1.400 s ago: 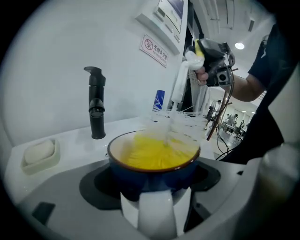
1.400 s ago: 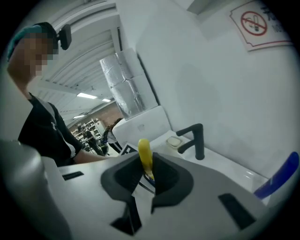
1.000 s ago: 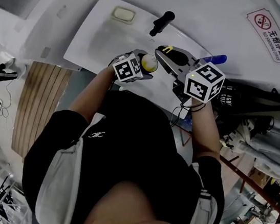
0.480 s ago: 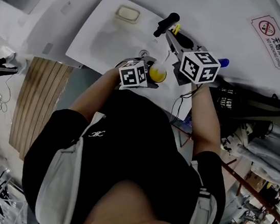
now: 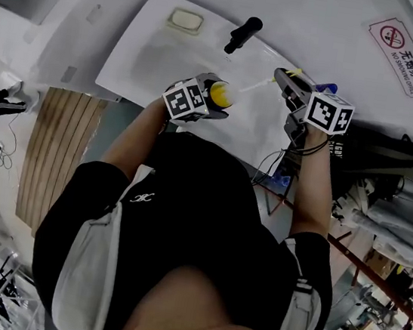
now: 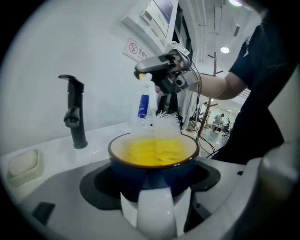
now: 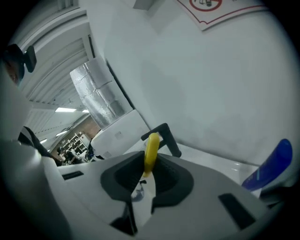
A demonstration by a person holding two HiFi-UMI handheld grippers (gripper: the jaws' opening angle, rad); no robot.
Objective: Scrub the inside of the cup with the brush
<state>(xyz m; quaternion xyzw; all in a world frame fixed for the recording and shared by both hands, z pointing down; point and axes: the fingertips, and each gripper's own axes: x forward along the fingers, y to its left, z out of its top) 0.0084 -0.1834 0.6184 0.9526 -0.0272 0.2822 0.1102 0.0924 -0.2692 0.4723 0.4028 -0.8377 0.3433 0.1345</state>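
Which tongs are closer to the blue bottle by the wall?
Right. The right tongs, gripping the brush, sit just beside the blue bottle. The left tongs, clamped on the cup, are farther off, by the brush's bristle end.

Gleaming as glazed ceramic on the cup [image 6: 152, 161], smooth and glossy at the rim. Bristling in fine, stiff white fibres on the brush [image 6: 161, 121], and shining as smooth yellow plastic along its handle. Looking matt and black, like coated metal, on the tap [image 6: 75, 112]. Reflecting softly across the smooth white sink top [image 5: 154, 46]. Appearing as matt moulded plastic on the right gripper [image 7: 145, 173]. Crinkling in silvery foil around the duct [image 7: 101, 98]. Showing wooden slats on the floor panel [image 5: 52, 154].
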